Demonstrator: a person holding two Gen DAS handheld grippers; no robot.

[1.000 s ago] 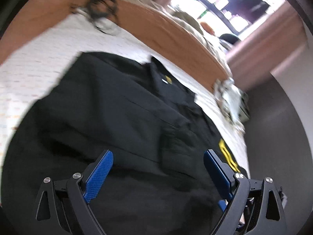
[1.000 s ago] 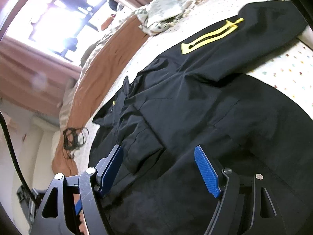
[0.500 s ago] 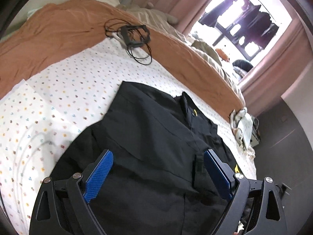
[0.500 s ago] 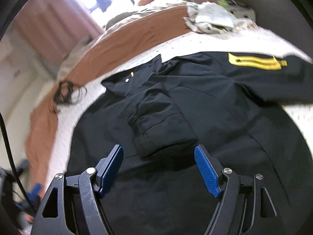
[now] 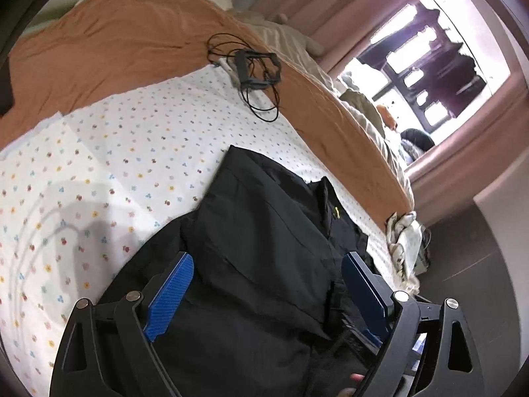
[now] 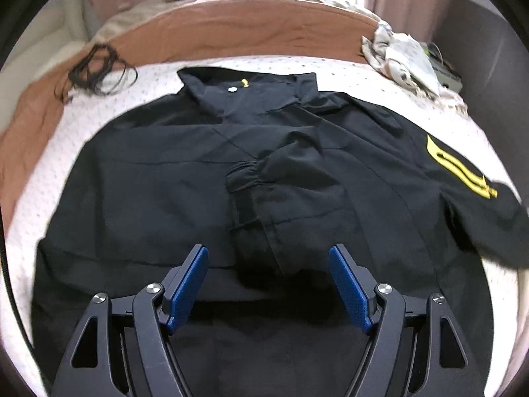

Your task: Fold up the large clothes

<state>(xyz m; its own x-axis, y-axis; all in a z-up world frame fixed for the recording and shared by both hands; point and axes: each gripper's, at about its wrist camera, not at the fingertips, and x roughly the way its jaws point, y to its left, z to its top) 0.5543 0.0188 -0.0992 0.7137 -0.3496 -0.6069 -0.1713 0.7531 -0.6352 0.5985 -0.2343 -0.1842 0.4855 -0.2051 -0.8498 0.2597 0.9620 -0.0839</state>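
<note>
A large black jacket (image 6: 165, 182) lies spread on the dotted bedsheet (image 5: 115, 152), collar (image 6: 244, 92) toward the far side. One sleeve is folded across the chest, its gathered cuff (image 6: 251, 172) at the middle. The other sleeve, with yellow stripes (image 6: 459, 168), stretches out to the right. My right gripper (image 6: 268, 251) hovers open over the jacket's lower middle, just below the folded sleeve. My left gripper (image 5: 267, 259) hangs over the jacket (image 5: 264, 218) near its left edge; its jaws are wide and closing slightly, with no fabric pinched between them.
An orange blanket (image 5: 115, 49) covers the far half of the bed, with a tangle of black cables (image 5: 254, 69) on its edge. A crumpled pale cloth (image 6: 403, 53) sits at the far right corner. A bright window (image 5: 429, 63) and curtains lie beyond. Bare sheet lies left of the jacket.
The left gripper has shifted toward the jacket's left side, so more bare sheet shows. The right gripper has rolled upright and now looks square onto the jacket. Both stay open and hold nothing.
</note>
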